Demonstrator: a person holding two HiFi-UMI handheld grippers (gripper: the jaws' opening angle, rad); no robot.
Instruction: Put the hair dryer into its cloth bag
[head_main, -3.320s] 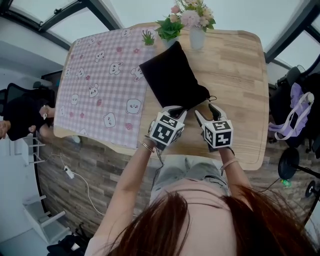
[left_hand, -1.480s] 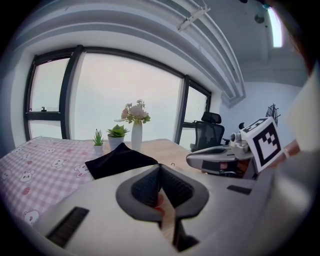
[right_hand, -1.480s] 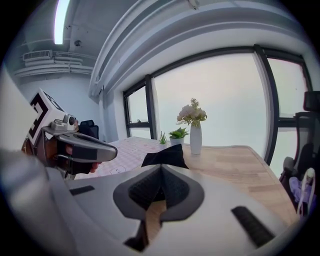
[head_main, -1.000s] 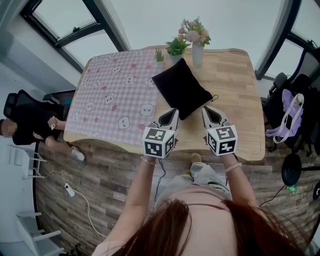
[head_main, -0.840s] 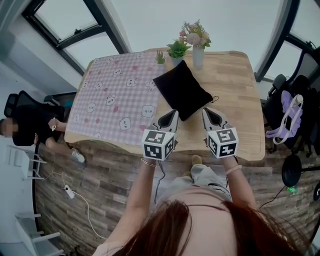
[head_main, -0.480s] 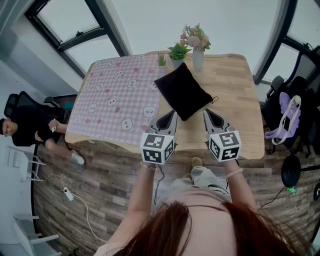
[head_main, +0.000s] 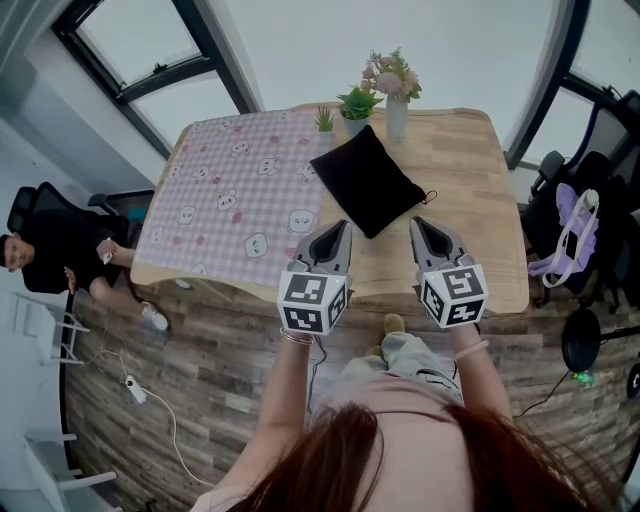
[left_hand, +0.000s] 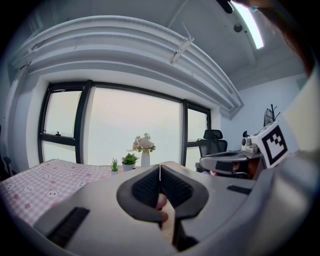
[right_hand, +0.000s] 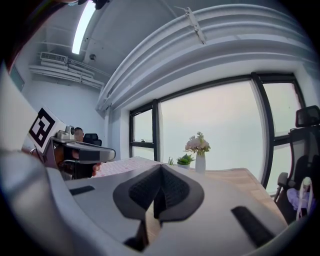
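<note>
While closed, left tongs (head_main: 340, 228), right tongs (head_main: 418, 224).

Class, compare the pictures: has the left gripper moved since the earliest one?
Yes. The left gripper has drawn back from the black cloth bag toward the wooden table's near edge, its jaws shut.

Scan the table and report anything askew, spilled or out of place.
Only the black cloth bag stands out: it lies diagonally on the wooden table, one corner at the edge of the pink checked tablecloth, its drawstring trailing loose. The white vase of flowers and the green potted plant stand upright; nothing looks spilled.
</note>
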